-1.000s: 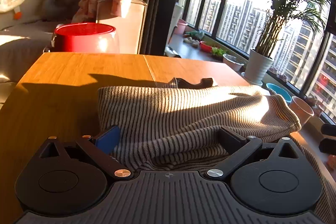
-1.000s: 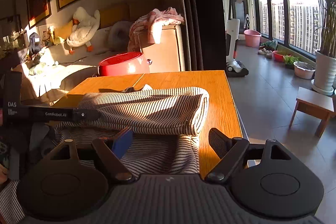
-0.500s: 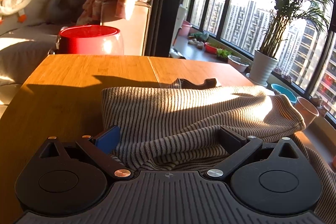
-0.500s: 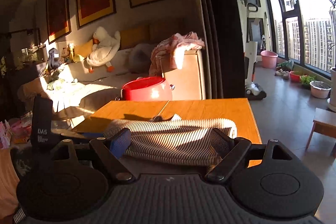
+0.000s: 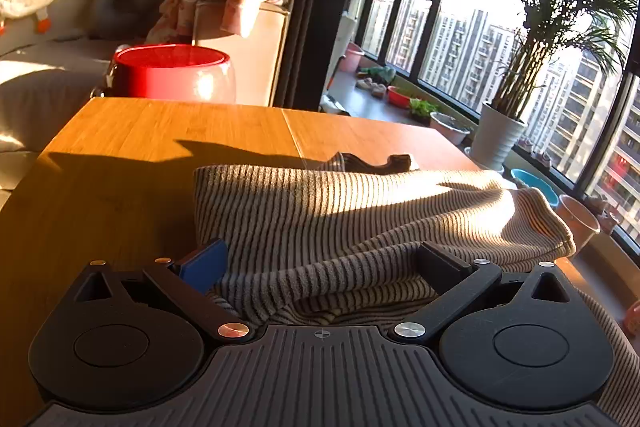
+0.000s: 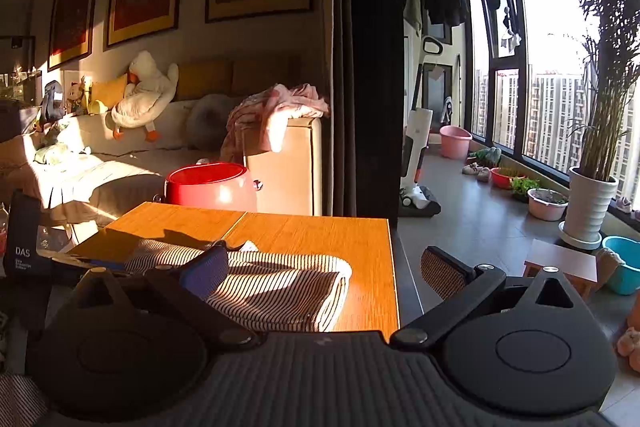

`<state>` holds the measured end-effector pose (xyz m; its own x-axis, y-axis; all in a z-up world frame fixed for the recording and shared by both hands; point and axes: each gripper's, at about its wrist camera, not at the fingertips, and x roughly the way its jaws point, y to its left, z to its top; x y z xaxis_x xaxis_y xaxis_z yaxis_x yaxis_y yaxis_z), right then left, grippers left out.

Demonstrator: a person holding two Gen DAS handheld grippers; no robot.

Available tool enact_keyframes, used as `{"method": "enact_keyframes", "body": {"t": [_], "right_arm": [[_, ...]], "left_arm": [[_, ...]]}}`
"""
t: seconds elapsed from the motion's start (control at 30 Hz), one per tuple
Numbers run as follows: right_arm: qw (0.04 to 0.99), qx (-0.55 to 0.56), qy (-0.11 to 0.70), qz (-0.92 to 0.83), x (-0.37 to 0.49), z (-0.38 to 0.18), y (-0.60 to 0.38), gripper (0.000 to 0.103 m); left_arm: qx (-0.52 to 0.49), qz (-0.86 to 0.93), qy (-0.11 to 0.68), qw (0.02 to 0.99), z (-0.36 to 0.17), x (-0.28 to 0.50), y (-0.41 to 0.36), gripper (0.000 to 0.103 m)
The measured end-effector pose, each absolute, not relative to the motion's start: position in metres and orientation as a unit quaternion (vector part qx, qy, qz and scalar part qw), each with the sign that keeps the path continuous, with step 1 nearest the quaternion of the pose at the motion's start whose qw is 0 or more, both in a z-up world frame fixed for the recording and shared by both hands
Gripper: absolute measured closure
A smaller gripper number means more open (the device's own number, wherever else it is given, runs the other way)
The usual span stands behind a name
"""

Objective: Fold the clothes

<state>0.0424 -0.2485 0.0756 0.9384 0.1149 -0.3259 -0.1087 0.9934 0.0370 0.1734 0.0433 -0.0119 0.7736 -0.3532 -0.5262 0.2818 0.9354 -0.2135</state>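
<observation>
1. the striped top (image 6: 276,291) lies folded over near the surface's (image 6: 320,235) right edge.
2. soft, light knit; it should sag, so grip a doubled edge.
3. left gripper (image 5: 320,263): jaws wide, cloth between, unpinched.
4. right gripper (image 6: 324,267): jaws opening wide, holding nothing.

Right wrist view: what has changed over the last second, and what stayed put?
The right hand-held gripper rose and drew back from the striped garment, its jaws opening with nothing between them. The left hand-held gripper stayed put, jaws wide over the garment, which lies folded on the wooden table.
</observation>
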Motion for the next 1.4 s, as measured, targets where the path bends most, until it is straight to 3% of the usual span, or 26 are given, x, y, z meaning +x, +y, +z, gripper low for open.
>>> {"method": "enact_keyframes", "body": {"t": [0.13, 0.23, 0.37, 0.57, 0.63, 0.9, 1.03, 1.17, 1.4], "right_arm": [[0.975, 0.038, 0.204, 0.083, 0.045, 0.039, -0.244, 0.000], [0.960, 0.132, 0.224, 0.109, 0.036, 0.026, -0.250, 0.000], [0.961, 0.187, 0.167, 0.120, 0.011, 0.059, -0.267, 0.000], [0.997, 0.050, 0.060, -0.002, -0.018, 0.113, -0.264, 0.000], [0.998, 0.023, 0.065, -0.009, -0.024, 0.118, -0.263, 0.000], [0.978, -0.044, 0.193, 0.069, -0.060, 0.089, -0.242, 0.000], [0.943, -0.131, 0.284, 0.113, -0.105, 0.062, -0.230, 0.000], [0.916, -0.202, 0.323, 0.129, -0.141, 0.031, -0.224, 0.000], [0.947, -0.185, 0.259, 0.038, -0.120, 0.018, -0.214, 0.001]], "left_arm": [[-0.064, -0.170, 0.292, 0.939, -0.012, 0.174, 0.044, 0.000], [-0.063, -0.169, 0.292, 0.939, -0.012, 0.174, 0.044, 0.000], [-0.062, -0.169, 0.292, 0.939, -0.012, 0.175, 0.044, 0.000], [-0.064, -0.167, 0.293, 0.939, -0.012, 0.176, 0.045, 0.000], [-0.064, -0.167, 0.292, 0.939, -0.012, 0.176, 0.045, 0.000], [-0.044, -0.170, 0.307, 0.935, 0.008, 0.144, 0.057, 0.000], [0.011, -0.210, 0.315, 0.925, 0.032, 0.076, 0.067, 0.000], [0.063, -0.252, 0.333, 0.906, 0.037, 0.012, 0.071, 0.000], [0.097, -0.299, 0.359, 0.879, 0.022, -0.027, 0.059, 0.000]]}}
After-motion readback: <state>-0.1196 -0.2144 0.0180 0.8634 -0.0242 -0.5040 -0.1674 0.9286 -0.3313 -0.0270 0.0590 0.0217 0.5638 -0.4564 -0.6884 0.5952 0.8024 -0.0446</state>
